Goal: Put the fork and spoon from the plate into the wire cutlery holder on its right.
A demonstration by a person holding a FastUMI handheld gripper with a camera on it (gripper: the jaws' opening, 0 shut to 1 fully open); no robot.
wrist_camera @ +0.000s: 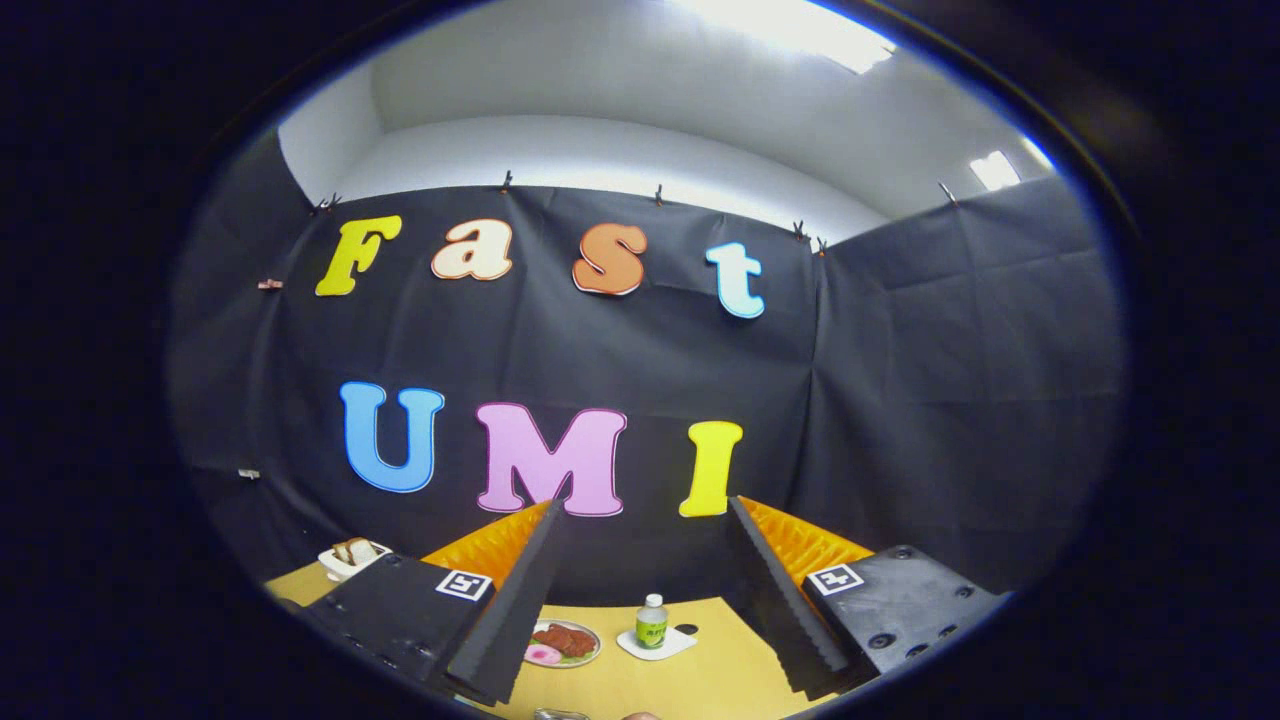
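Held level above the counter (700, 670), the gripper (645, 510) has its fingers spread wide with nothing between them, framing one small bottle (651, 620) on one white coaster (657, 643), with one plate (563, 644) of food just beside it.

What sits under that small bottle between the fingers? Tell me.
The bottle stands on a white tray on the table, beyond the open gripper. The tray surface beneath its base is covered.
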